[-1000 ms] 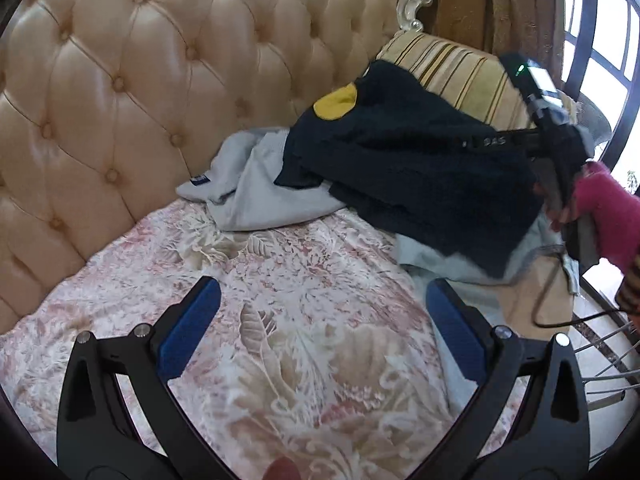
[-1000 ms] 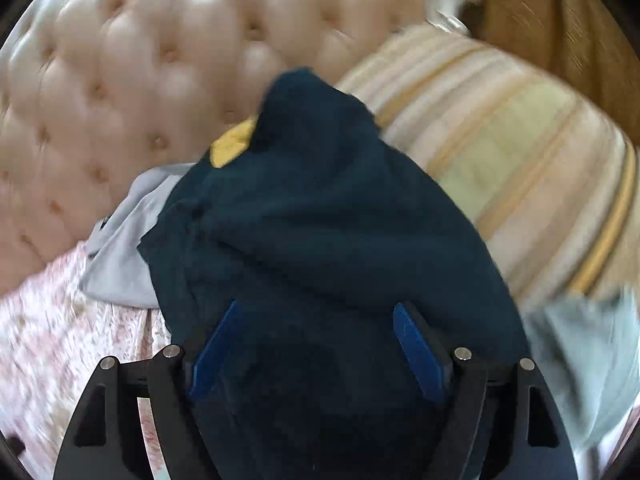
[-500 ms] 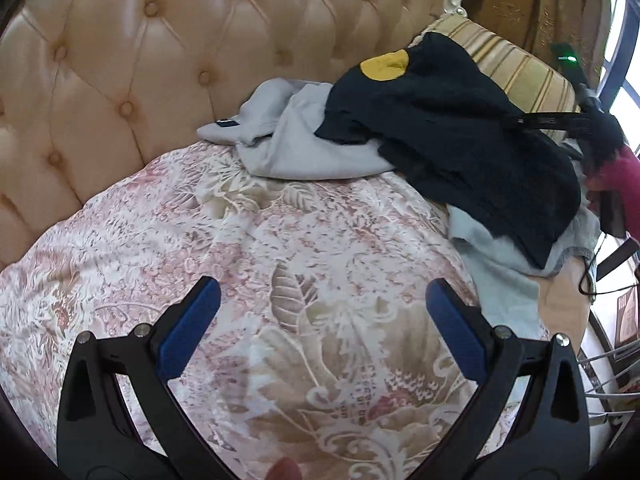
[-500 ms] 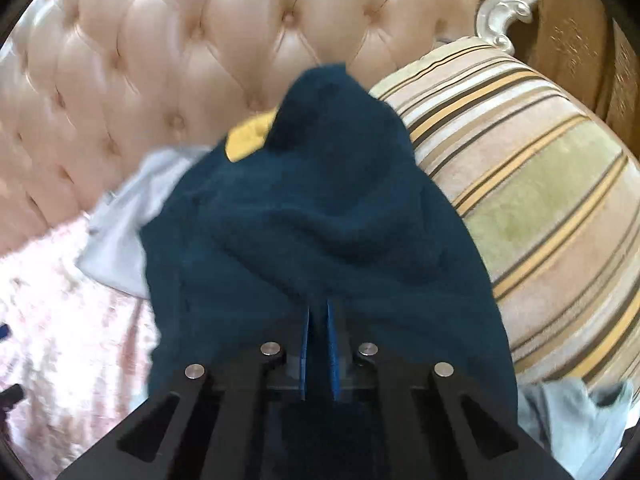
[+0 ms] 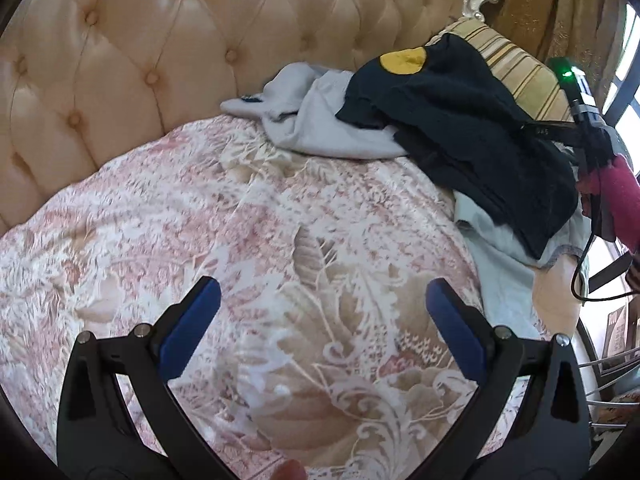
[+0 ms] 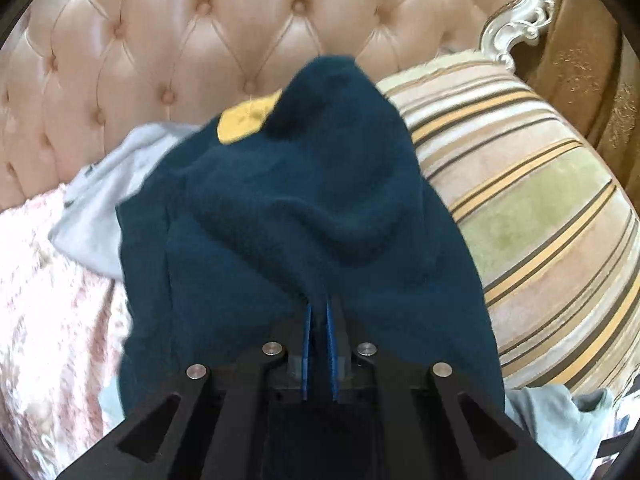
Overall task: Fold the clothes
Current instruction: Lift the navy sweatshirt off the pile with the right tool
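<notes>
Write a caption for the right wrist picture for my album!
Right gripper shut on a dark blue sweater heaped against a striped pillow and tufted headboard.

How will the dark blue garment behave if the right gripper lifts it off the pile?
Likely floppy: the dark blue garment drapes in soft folds. Its fuzzy knit probably resists slipping from the right gripper. It may drag the grey garment beneath.

A pile of clothes lies at the back of the bed [image 5: 240, 208], against the headboard [image 5: 160, 40]. The sweater [image 6: 300, 208] is on top, draped partly over a pillow [image 6: 540, 216] to its right. A shirt [image 5: 320, 128] sticks out from under the sweater on the left. Another cloth [image 5: 504, 264] lies under its near edge.
</notes>
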`<state>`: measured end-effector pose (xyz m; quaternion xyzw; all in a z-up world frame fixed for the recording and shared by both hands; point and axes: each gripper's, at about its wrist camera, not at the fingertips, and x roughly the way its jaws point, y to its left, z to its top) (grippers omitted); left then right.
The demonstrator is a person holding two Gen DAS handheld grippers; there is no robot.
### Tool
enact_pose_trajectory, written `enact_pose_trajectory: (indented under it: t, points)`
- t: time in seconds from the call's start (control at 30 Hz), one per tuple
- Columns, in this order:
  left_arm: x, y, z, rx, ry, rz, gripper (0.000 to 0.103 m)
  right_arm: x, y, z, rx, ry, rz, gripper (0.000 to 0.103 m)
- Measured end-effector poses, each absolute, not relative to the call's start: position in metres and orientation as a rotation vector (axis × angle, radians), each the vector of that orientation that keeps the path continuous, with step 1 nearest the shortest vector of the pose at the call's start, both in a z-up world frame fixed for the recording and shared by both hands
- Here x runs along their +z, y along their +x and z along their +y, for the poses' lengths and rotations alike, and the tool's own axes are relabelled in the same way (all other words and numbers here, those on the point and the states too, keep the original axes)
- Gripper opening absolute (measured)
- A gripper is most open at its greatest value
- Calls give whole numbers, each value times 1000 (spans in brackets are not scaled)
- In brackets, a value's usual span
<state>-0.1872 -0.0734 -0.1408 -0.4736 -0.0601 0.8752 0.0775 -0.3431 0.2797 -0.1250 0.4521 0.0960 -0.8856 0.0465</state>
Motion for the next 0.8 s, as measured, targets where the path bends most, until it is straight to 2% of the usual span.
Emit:
enact_pose_trajectory:
  t: [0.2,0.5,0.67,0.8]
  points:
    - [-129,-194,-77,2632,-1403,-195,103,-47,-317,270,-2721,1104,71,6]
    - [-62,-155,-99,2618,-1293,-374,103,144,-252,201,-2563,747,-76,6]
    - [7,-103,-130,2602,-1103,-528,103,221,-191,104,-2435,559,-78,6]
    - [71,-48,-188,2673,-917,-695,103,266,-142,19,-2339,413,-138,6]
